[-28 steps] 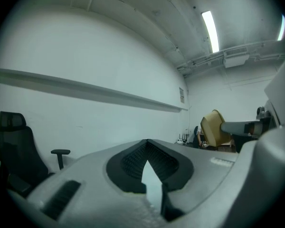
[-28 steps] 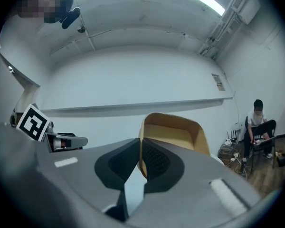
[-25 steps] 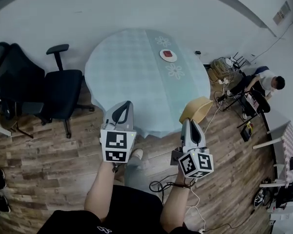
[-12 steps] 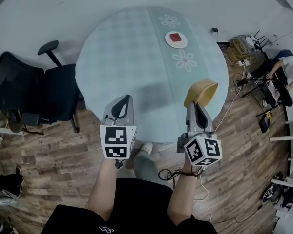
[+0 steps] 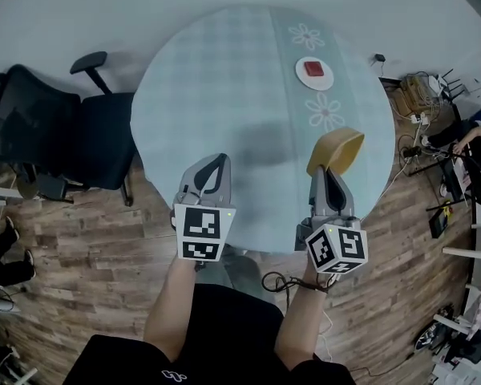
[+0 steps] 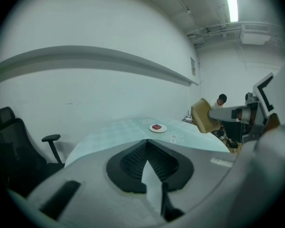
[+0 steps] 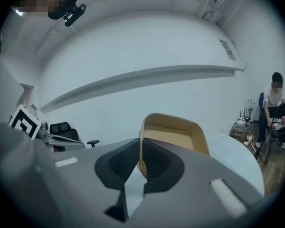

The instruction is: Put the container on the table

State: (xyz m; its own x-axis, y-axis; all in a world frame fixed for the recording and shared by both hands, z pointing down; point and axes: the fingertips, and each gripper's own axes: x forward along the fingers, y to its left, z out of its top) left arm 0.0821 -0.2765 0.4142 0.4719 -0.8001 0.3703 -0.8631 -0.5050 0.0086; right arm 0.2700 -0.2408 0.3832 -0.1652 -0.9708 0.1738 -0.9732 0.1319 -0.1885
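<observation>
**Your right tongs carry the tan rectangular plastic container above the near right part of the round desk.**

Your right tongs are clamped on one thin side wall of the container, which is tipped on its side. From the left gripper view the container hangs clear of the pale checked cloth and does not rest on it. Your left tongs hover over the near edge of the desk with nothing in them, and their tips are pressed together. Farther across the desk sits a small white plate with a red block on it, well apart from the container. A black office chair stands on the wooden floor to your left.
</observation>
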